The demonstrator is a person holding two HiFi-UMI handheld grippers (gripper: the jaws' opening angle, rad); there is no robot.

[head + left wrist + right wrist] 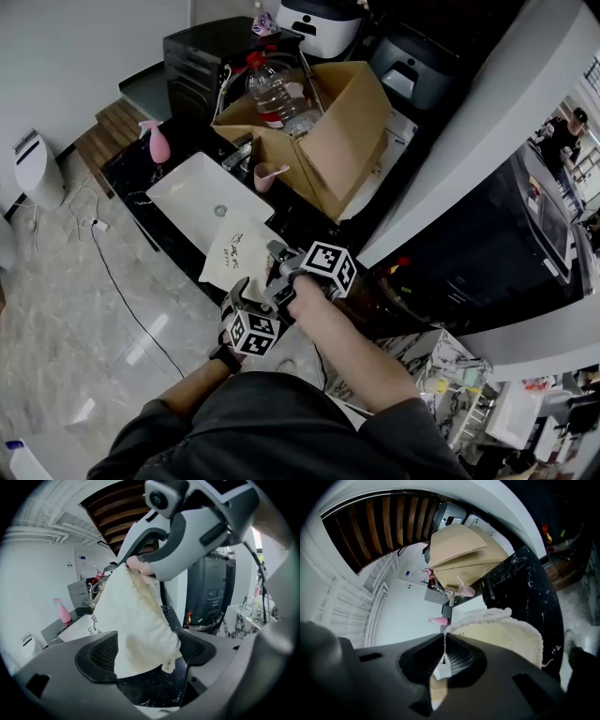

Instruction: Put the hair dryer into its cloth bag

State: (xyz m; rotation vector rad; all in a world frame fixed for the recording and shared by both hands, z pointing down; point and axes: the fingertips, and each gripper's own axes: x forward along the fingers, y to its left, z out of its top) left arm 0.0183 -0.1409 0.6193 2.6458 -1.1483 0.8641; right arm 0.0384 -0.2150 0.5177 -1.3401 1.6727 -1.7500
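A cream cloth bag [236, 255] with dark print lies partly lifted over the black counter [131, 173], beside a white sink [187, 192]. My right gripper [278, 253] is shut on the bag's top edge. In the right gripper view the jaws [444, 653] pinch a thin fold of it, and the bag's corded rim [497, 618] curves just beyond. In the left gripper view the bag [136, 620] hangs down from the right gripper [138, 566]. Its lower corner sits between the wide-open jaws of my left gripper [147, 653], and the pads do not press it. No hair dryer shows plainly.
A cardboard box [337, 141] holding a plastic bottle [272, 94] stands behind the sink. A pink spray bottle [157, 142] and a pink cup [265, 173] sit near the basin. Dark appliances line the back. A cable runs over the tiled floor [84, 309] at left.
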